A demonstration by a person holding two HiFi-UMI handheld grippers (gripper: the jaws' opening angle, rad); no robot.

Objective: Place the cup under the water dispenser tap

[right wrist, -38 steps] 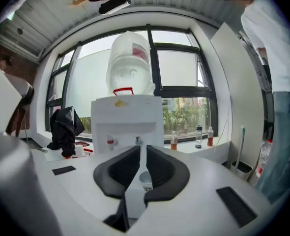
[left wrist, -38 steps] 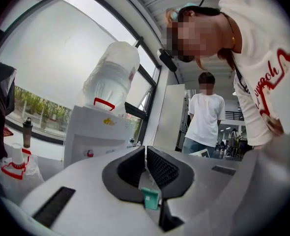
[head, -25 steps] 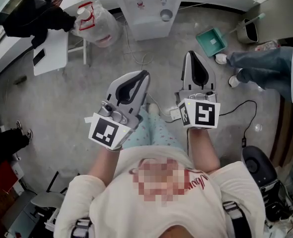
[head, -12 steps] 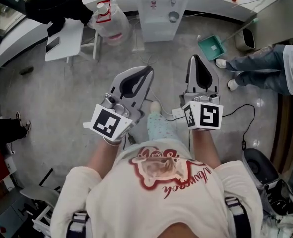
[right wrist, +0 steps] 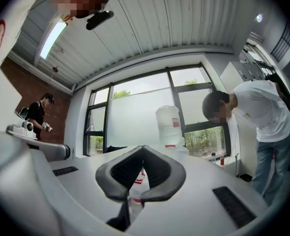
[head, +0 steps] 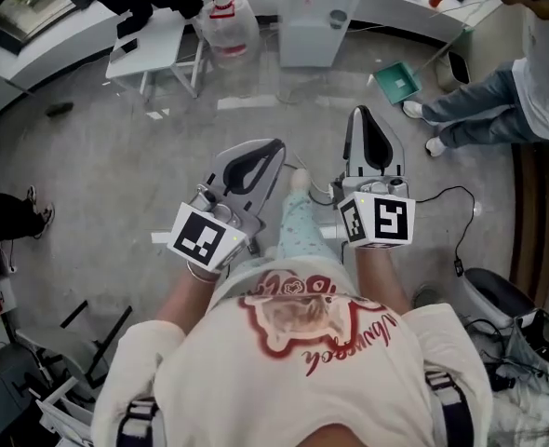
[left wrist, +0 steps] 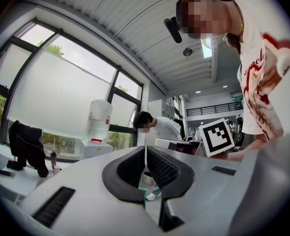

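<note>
Straight ahead across the floor, well apart from both of my tongs, stands the water dispenser (head: 310, 26), and that's the whole story for the next move. On its front ledge there's a small grey round thing (head: 338, 17) that I'm guessing is the cup. It's too small to be sure, but I'm looking down at a round rim, so I'd say it stands upright, long axis vertical, mouth up. Neither gripper view shows it. My left tongs (head: 271, 147) are pinched together with nothing in them, and the right tongs (head: 366, 115) are the same, jaws closed on empty air. Both point level and forward. From the head view the dispenser sits between the two lines they point along. The right tongs look better lined up, though: in the right gripper view the big water bottle (right wrist: 169, 124) on top of the dispenser hangs nearly dead over the jaws, while in the left gripper view it's off to the left. So I'd reach with the right, and open up first.
</note>
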